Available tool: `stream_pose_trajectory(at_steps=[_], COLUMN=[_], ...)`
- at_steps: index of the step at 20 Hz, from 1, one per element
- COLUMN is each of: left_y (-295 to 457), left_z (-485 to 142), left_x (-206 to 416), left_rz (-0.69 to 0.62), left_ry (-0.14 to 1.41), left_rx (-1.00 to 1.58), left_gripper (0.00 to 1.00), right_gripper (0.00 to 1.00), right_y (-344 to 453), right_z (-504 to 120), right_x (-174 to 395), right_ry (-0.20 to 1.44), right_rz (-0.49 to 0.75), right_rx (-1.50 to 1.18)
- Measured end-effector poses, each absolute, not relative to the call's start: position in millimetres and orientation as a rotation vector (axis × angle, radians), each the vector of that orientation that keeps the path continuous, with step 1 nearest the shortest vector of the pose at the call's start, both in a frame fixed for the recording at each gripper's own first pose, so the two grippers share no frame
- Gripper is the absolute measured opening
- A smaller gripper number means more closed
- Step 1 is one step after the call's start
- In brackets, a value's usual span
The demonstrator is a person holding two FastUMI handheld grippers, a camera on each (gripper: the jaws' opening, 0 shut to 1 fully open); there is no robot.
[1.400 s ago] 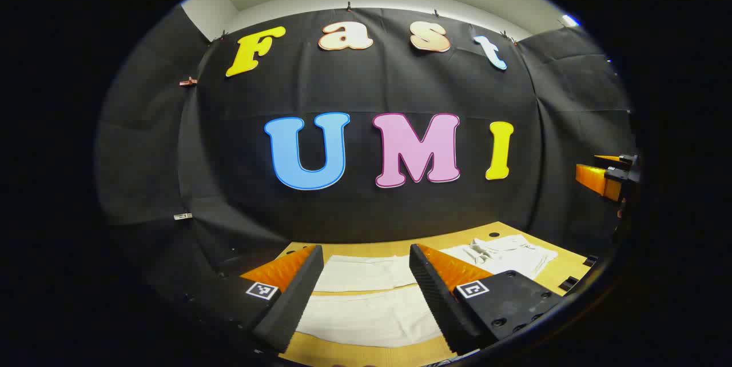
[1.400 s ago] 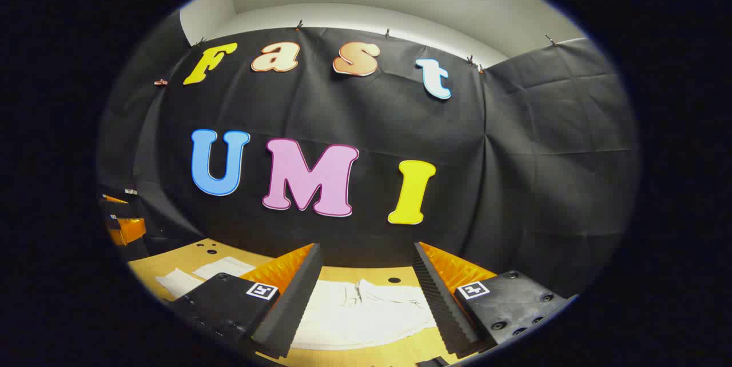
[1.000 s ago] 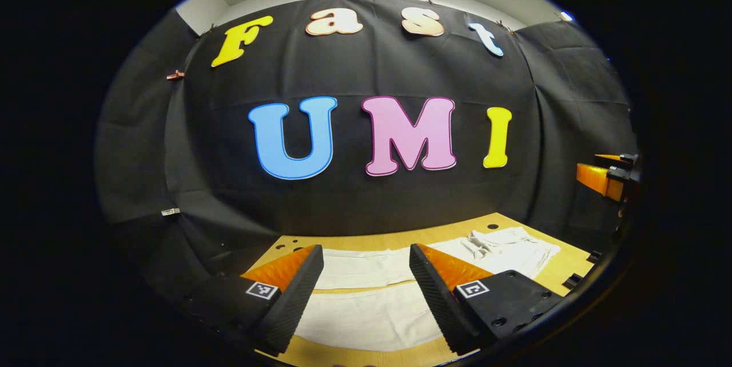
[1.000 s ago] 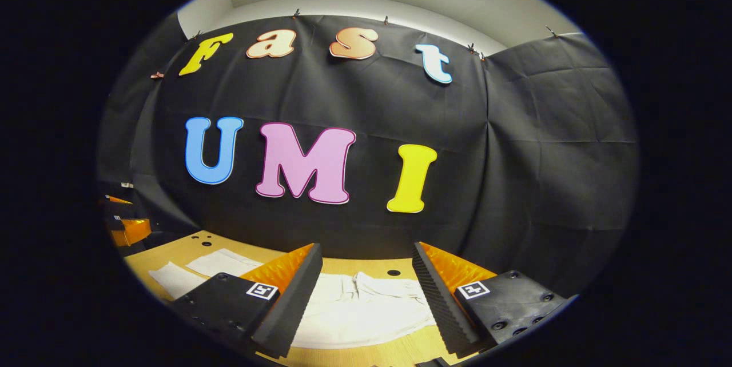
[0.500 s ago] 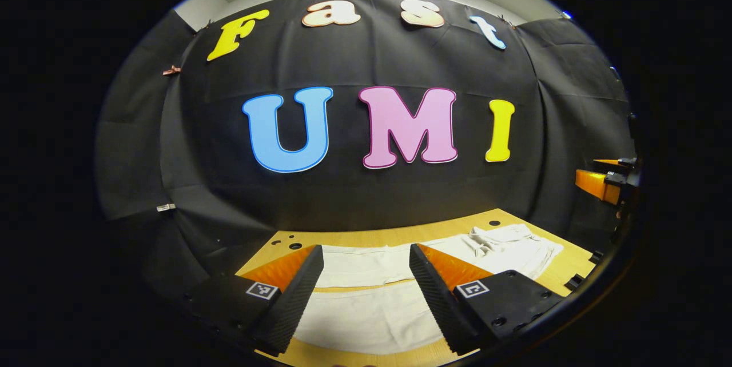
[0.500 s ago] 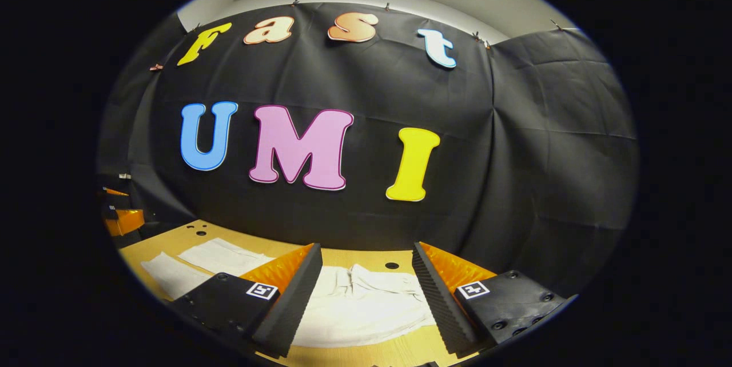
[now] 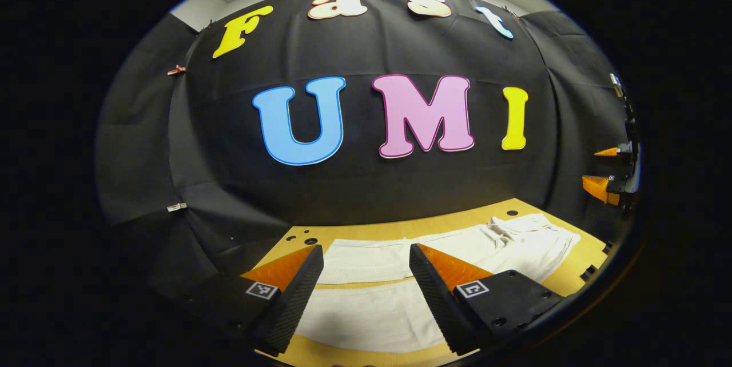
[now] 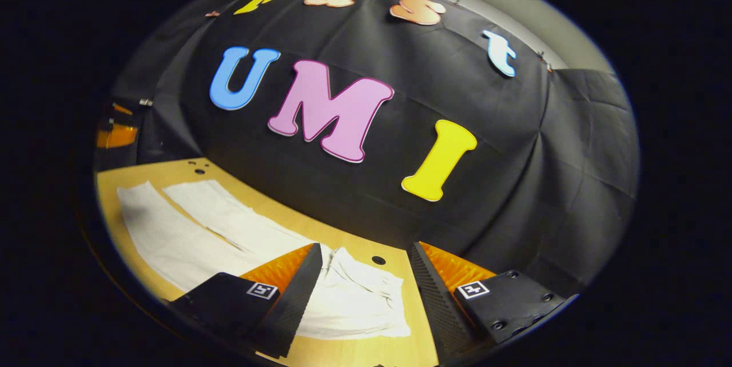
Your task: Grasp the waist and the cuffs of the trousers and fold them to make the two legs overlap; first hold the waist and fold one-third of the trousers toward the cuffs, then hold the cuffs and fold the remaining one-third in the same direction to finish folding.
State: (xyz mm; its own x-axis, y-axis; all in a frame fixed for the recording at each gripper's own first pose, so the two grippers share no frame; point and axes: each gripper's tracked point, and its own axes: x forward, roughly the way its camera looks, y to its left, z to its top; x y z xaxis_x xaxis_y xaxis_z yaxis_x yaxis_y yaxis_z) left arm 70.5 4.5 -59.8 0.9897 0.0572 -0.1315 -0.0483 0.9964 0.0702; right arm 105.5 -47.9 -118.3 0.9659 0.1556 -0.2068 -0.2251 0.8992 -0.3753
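Tilted since a moment ago, right gripper view now rolled, left gripper view: left gripper [image 7: 366,292] spread wide above white trousers [image 7: 372,315] (legs apart) flat on wooden table [image 7: 583,258], right gripper view: right gripper [image 8: 363,298] fingers parted over the waist [image 8: 354,298], gripping nothing.

light: dim, from overhead | focus: sharp | edges: strong fisheye bending

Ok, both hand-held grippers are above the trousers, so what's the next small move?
Probably lower both: the left hand-held gripper onto the cuffs, the right hand-held gripper onto the waist. Both are open, and the white trousers lie flat, legs apart.
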Motion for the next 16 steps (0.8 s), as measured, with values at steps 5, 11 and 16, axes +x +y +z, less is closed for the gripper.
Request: stream_pose_trajectory(at_steps=[5, 11, 16], left_y=[16, 26, 35], left_z=[-87, -125, -168], left_x=[69, 62, 57], left_rz=[0.071, 0.113, 0.163], left_ry=[0.195, 0.295, 0.404], left_rx=[0.119, 0.133, 0.164], left_gripper=[0.97, 0.97, 0.98], right_gripper=[0.97, 0.97, 0.98], right_y=[-73, -119, -157], right_z=[-168, -241, -312], right_x=[114, 116, 112], right_ry=[0.227, 0.333, 0.434], right_rz=[0.337, 0.499, 0.648], right_rx=[-0.662, -0.904, -1.037])
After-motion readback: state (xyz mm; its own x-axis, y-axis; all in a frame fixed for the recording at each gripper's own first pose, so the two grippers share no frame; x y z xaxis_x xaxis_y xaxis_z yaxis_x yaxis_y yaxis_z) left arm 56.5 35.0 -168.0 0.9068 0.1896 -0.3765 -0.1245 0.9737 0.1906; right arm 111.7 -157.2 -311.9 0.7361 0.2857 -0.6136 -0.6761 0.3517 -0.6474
